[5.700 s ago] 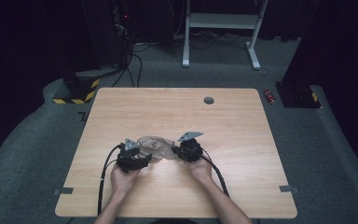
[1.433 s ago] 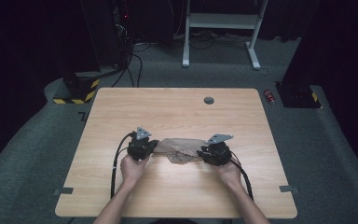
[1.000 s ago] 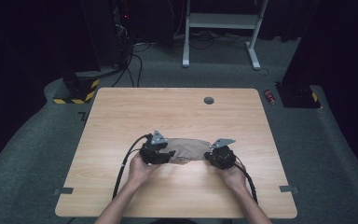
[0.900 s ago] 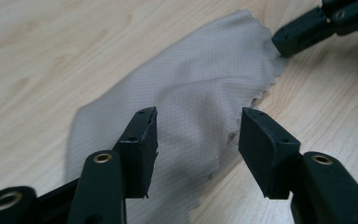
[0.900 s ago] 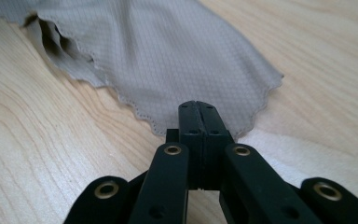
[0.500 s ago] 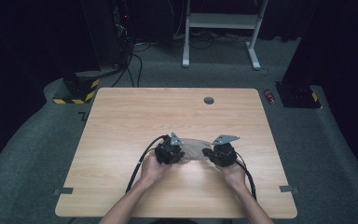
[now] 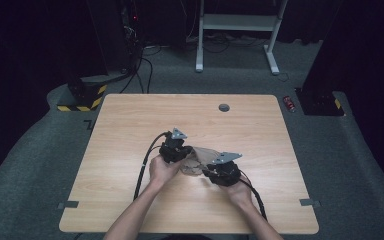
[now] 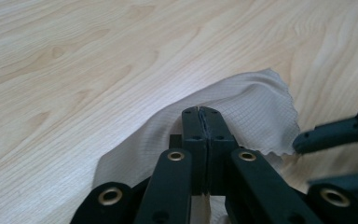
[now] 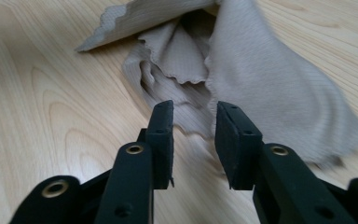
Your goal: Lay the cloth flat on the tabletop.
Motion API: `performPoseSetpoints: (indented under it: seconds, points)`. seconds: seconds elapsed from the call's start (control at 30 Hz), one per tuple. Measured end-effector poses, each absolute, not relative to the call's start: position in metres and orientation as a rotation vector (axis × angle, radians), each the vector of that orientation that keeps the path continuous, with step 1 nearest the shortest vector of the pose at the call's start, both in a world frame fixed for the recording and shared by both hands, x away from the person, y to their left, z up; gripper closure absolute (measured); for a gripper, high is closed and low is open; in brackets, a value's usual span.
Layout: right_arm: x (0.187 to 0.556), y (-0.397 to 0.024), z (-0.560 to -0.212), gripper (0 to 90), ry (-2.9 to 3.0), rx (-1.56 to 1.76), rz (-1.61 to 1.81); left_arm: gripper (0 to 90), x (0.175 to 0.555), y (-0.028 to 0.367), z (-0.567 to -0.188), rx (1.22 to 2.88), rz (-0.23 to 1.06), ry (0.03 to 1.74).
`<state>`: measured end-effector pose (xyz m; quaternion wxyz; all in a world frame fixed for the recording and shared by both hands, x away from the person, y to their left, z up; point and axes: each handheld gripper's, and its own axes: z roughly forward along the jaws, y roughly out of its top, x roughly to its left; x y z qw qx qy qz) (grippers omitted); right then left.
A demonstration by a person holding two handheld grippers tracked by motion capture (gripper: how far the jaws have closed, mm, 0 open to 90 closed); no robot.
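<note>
The beige cloth [image 7: 196, 161] lies bunched near the surface's [image 7: 130, 125] middle, toward its near edge, only partly folded. The left claw [image 8: 200, 122] pinches one fold; the right claw [image 9: 193, 135], jaws just opening, stands narrowly parted, empty. Squaring and flattening likely remain. Grey carpet, dark room beyond.

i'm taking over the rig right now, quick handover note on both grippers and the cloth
Left gripper: shut on the beige cloth, pinching a lifted fold.
Right gripper: jaws have just been opening, nothing between them; the cloth lies just ahead of the tips.
Cloth: bunched between the two grippers near the middle front of the wooden table, partly folded over itself.
Done: one side gathered toward the other.
Left: probably regrip with the right gripper, finish the fold, flatten it.
</note>
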<state>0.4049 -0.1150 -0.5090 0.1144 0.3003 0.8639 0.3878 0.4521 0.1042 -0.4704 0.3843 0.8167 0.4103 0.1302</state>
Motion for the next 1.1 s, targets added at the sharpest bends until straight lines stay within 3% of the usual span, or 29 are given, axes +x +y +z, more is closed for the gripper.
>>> performPoseSetpoints:
  seconds: [0.3, 0.33, 0.37, 0.47, 0.5, 0.8, 1.1]
  points:
    - [0.408, -0.082, -0.515, 57.6, 2.525, 0.839, 1.138, 89.3, 0.465, 0.118, -0.471, 2.03, 0.362, 1.127]
    - [0.411, -0.077, -0.519, 68.4, 2.55, 0.822, 1.117, 89.4, 0.467, 0.122, -0.471, 2.026, 0.371, 1.137]
    - [0.411, -0.077, -0.519, 68.4, 2.55, 0.822, 1.117, 89.5, 0.467, 0.122, -0.471, 2.026, 0.371, 1.137]
    - [0.412, -0.076, -0.52, 87.6, 2.568, 0.804, 1.096, 89.4, 0.47, 0.129, -0.469, 2.012, 0.379, 1.163]
    - [0.412, -0.079, -0.52, 89.6, 2.586, 0.789, 1.095, 89.4, 0.472, 0.136, -0.468, 2.004, 0.391, 1.179]
    - [0.403, -0.101, -0.511, 90.0, 2.587, 0.774, 1.111, 89.3, 0.476, 0.169, -0.469, 1.931, 0.388, 1.296]
    - [0.39, -0.154, -0.505, 90.0, 2.53, 0.822, 1.038, 89.4, 0.468, 0.195, -0.478, 1.943, 0.403, 1.373]
